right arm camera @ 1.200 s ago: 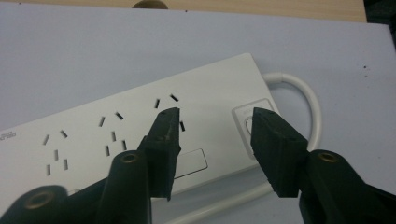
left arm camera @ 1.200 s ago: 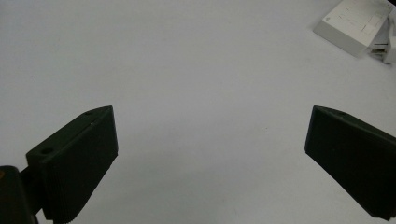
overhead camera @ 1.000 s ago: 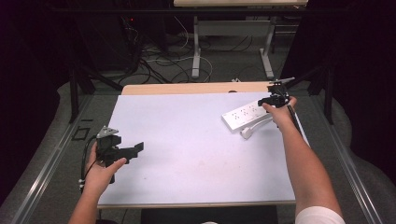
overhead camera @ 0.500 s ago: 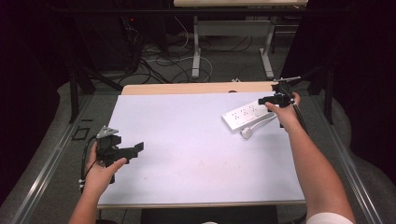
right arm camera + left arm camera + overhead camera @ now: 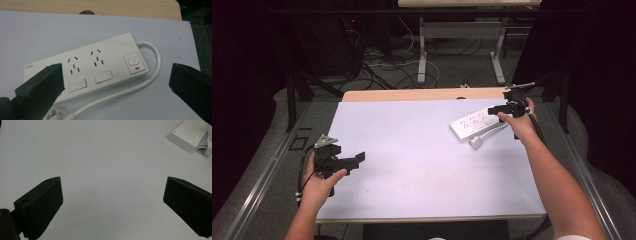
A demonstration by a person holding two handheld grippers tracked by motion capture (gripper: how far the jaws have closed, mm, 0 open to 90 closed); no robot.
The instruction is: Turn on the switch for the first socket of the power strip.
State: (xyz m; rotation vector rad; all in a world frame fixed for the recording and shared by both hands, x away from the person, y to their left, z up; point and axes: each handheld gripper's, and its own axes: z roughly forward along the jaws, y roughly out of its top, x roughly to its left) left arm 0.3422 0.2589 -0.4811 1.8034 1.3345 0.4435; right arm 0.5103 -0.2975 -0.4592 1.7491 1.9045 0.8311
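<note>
Dark floor and tangled cables surround a pale lavender table [image 5: 412,165] in the high view, with a strip of bare wood along its far edge. My left gripper [image 5: 354,161] hangs low over the lower left of the sheet, jaws apart, holding nothing. My right gripper [image 5: 494,111] sits at the upper right, its jaws spread wide just at the near end of a white power strip [image 5: 472,124], which lies flat on the table with its cord [image 5: 492,132] curled in front and the plug [image 5: 475,143] resting below it. In the left gripper view, both black jaws stand well apart over bare table, and the power strip [image 5: 190,133] peeks in at the upper right corner, well away. In the right gripper view, the jaws stand far apart at the lower corners with the power strip [image 5: 100,67] lying between and beyond them, untouched; its switch [image 5: 133,62] and red light face up on the right end, the cord [image 5: 150,75] looping around that end. I judge the strip has been set down and let go, so the placing looks done; what remains, if anything, is drawing my right hand clear. Compared with a second ago, my right gripper's jaws have just been opening, with nothing pinched between them now, and that hand has lifted slightly off the strip, while my left hand has not shifted.
</note>
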